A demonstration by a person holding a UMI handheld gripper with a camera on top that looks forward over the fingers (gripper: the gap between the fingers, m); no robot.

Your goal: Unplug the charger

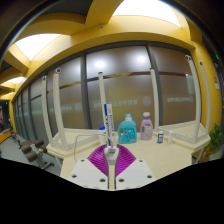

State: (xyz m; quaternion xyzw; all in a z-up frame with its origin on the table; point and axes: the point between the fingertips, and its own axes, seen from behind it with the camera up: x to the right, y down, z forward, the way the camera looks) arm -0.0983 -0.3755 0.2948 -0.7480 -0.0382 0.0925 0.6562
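Observation:
A small white charger stands between my two fingers, and both magenta pads press on its sides. My gripper is shut on it, low over the cream table. A tall white and blue upright object rises just beyond the charger; where the two meet is hidden by the charger's body. No cable shows.
A teal bottle and a pink bottle stand beyond the fingers to the right, with a small dark item further right. A wall of large windows lies behind the table. Chairs stand at the left, a plant at the right.

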